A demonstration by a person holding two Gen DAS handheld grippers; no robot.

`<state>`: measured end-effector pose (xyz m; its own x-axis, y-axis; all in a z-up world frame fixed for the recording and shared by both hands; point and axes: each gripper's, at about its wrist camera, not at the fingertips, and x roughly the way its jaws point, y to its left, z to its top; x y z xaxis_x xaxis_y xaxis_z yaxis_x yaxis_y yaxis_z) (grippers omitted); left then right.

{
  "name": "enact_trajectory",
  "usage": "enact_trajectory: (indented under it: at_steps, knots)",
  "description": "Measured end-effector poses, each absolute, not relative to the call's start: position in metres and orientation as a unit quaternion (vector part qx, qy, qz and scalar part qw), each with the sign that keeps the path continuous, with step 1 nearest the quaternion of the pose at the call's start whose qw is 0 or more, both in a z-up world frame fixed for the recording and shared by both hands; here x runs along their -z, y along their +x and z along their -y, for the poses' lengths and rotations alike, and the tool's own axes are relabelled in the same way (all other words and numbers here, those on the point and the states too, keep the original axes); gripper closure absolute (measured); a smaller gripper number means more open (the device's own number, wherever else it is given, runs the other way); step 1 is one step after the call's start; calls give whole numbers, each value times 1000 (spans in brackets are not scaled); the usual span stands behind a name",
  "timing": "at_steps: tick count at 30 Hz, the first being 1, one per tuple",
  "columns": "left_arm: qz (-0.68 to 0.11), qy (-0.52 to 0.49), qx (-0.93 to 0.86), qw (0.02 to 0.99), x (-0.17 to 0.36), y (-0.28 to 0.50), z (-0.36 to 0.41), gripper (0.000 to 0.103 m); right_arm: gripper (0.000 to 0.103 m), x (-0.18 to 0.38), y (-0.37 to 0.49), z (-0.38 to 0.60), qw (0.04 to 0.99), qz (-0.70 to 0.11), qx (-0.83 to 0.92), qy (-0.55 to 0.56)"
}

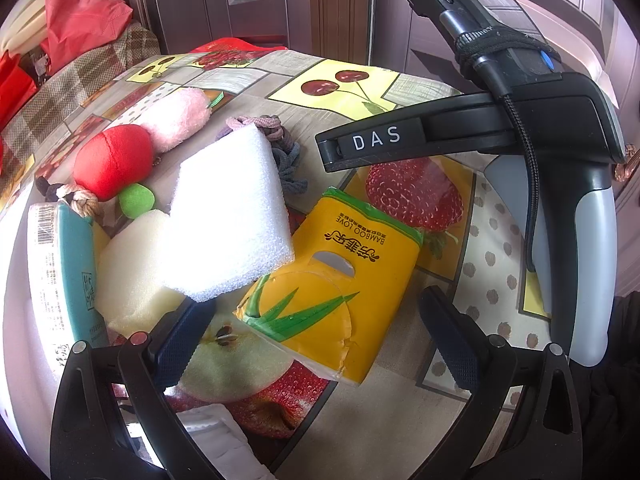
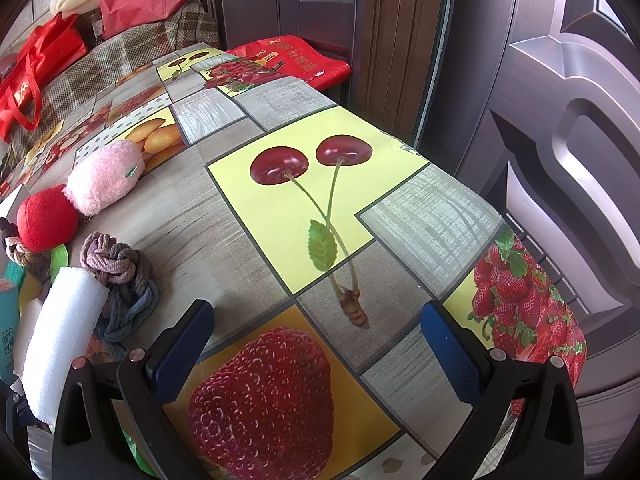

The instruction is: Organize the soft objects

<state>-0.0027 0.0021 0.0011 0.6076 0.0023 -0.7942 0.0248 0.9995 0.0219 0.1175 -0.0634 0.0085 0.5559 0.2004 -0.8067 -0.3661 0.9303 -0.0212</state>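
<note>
In the left wrist view a white foam block (image 1: 232,216) lies tilted on a pale yellow sponge (image 1: 132,272) and a yellow tissue pack (image 1: 344,280). My left gripper (image 1: 312,316) is open over the pack, and its left fingertip touches the block's lower corner. Behind are a red plush (image 1: 114,164), a pink plush (image 1: 176,120) and a knotted rope (image 1: 284,152). My right gripper (image 1: 360,148) hovers above the pack. In the right wrist view the right gripper (image 2: 316,320) is open over bare tablecloth, with the foam block (image 2: 60,332), rope (image 2: 116,268), red plush (image 2: 46,220) and pink plush (image 2: 104,176) to its left.
A teal packet (image 1: 68,280) stands at the left edge and a white ribbed cloth (image 1: 224,432) lies under the left gripper. The fruit-print table (image 2: 420,216) ends at the right near a dark door (image 2: 580,140). Red bags (image 2: 36,68) sit on a plaid seat behind.
</note>
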Motion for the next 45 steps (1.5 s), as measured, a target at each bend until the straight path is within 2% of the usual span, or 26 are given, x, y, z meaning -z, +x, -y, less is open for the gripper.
enact_trajectory:
  at_steps: [45]
  knots:
    - [-439,17,25,898,-3,-7,2,1,0,-9,118,63,877,-443,-162,-93]
